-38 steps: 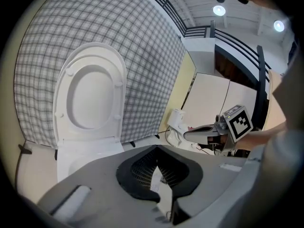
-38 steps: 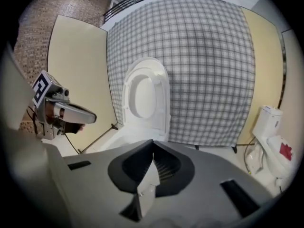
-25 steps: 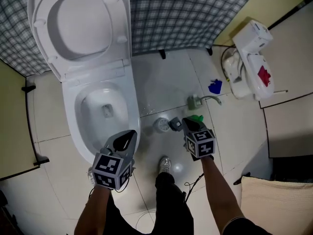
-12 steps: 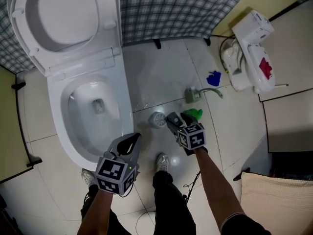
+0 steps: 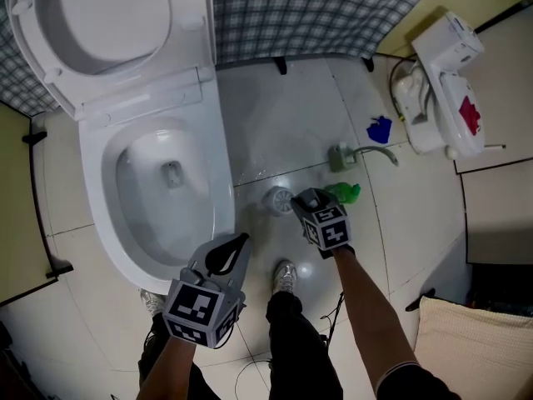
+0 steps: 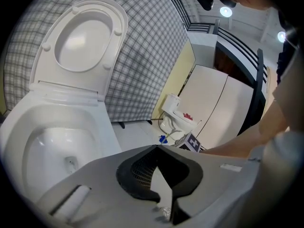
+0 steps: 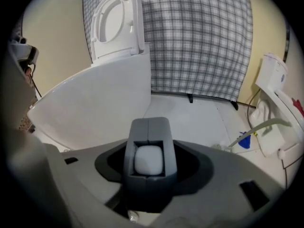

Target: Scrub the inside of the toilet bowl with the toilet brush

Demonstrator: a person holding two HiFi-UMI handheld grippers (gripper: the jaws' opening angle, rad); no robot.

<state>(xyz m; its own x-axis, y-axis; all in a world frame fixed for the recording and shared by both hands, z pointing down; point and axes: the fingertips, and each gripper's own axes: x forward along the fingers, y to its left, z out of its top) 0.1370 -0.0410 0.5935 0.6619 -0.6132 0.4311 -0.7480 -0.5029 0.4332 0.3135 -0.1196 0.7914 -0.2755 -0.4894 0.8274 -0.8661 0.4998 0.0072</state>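
The white toilet bowl stands at the left of the head view, its lid raised. On the floor to its right is the round toilet brush holder. My right gripper points steeply down right beside it. In the right gripper view the grey, white-capped brush handle shows end-on between the jaws. They have just been closing, and the dark pads lie against its sides. My left gripper hangs by the bowl's near rim, shut and empty, its tips meeting.
A green bottle, a grey hose fitting and a small blue object lie on the tiles right of the holder. A white appliance stands at far right. A checked curtain hangs behind. My shoe is between the arms.
My right gripper has sunk to the brush holder, and its jaws now have the brush handle between them. The left gripper has dropped a little beside the bowl's near rim.
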